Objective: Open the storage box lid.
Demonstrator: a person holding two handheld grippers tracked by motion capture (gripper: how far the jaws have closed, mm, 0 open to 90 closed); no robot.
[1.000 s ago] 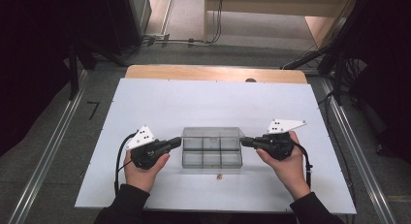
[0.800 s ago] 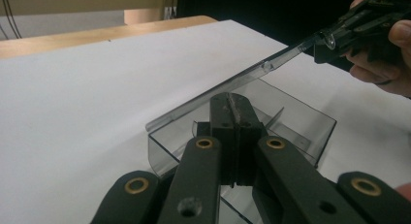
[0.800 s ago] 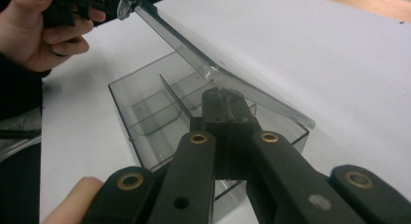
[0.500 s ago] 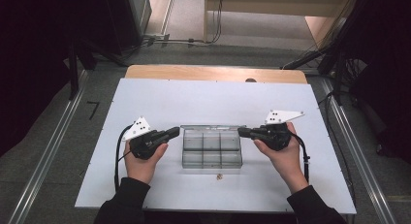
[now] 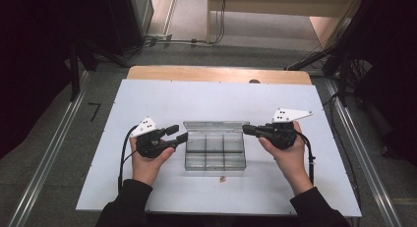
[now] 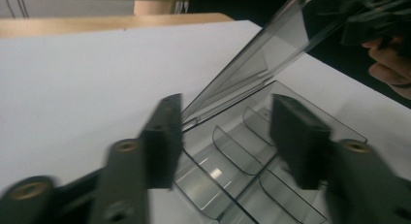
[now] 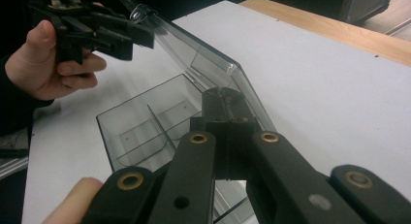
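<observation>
The clear compartment box (image 5: 215,151) sits mid-worktop (image 5: 216,97), lid (image 6: 252,64) raised — light, stiff, slippery plastic, best pinched at a thin lid edge. The right gripper (image 7: 228,105) has its fingers clenched on the lid's corner. The left gripper (image 5: 178,133) — fingers just parted, grasping nothing — straddles the box's left end.

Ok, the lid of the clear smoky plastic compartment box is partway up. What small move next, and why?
Probably tip the clear plastic lid further back with the right gripper. Its shut jaws sit at the lid's right edge, the lid only leans half up over the box, and the left gripper has just been opening its jaws, apart from the box.
</observation>
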